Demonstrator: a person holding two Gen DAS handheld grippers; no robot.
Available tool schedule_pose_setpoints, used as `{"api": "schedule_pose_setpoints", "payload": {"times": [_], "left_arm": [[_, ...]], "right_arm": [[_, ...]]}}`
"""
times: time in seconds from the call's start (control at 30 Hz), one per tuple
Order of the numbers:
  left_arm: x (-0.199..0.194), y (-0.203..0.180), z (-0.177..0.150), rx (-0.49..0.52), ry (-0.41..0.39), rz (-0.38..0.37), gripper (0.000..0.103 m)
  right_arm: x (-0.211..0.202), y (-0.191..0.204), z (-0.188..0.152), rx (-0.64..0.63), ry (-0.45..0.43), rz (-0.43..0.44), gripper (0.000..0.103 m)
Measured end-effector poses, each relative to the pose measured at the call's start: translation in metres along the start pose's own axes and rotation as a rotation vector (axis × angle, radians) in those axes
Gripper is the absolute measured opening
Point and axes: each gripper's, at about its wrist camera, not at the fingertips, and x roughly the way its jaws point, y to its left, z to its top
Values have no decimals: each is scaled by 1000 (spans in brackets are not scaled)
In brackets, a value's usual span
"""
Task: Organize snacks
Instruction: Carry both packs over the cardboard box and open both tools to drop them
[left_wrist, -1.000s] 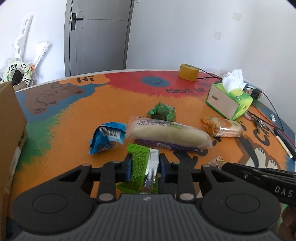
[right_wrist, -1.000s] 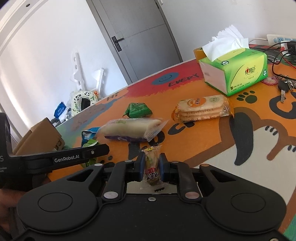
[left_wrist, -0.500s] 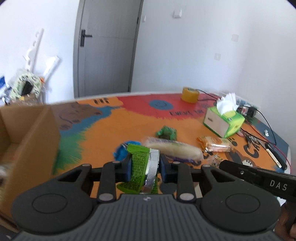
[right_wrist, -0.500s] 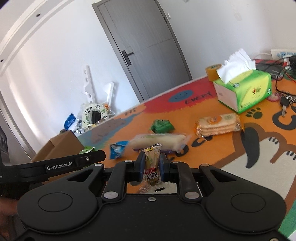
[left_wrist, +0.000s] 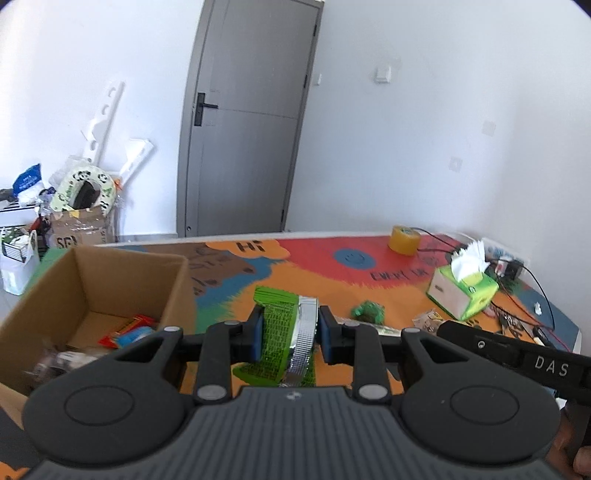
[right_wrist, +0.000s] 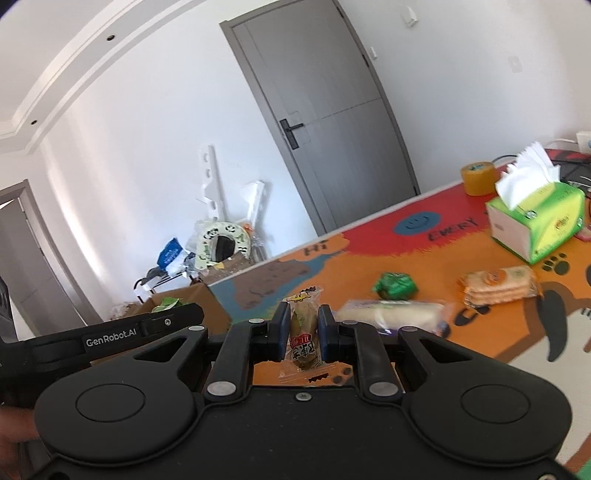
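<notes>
Above the colourful printed bench, my left gripper is clenched on a flat green snack packet with a silver foil edge, just beside the open brown cardboard box that holds a few wrapped snacks. My right gripper grips a small clear-wrapped brownish snack upright. On the bench lie a long white cake bar, a crumpled green packet and an orange cracker pack, near a green tissue box
</notes>
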Motion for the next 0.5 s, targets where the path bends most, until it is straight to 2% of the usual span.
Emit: {"api": "schedule_pose_setpoints", "payload": {"times": [0.5], "left_arm": [[-33, 55, 15, -76, -78, 57, 28]], "right_arm": [[23, 52, 7, -59, 6, 87, 17]]}}
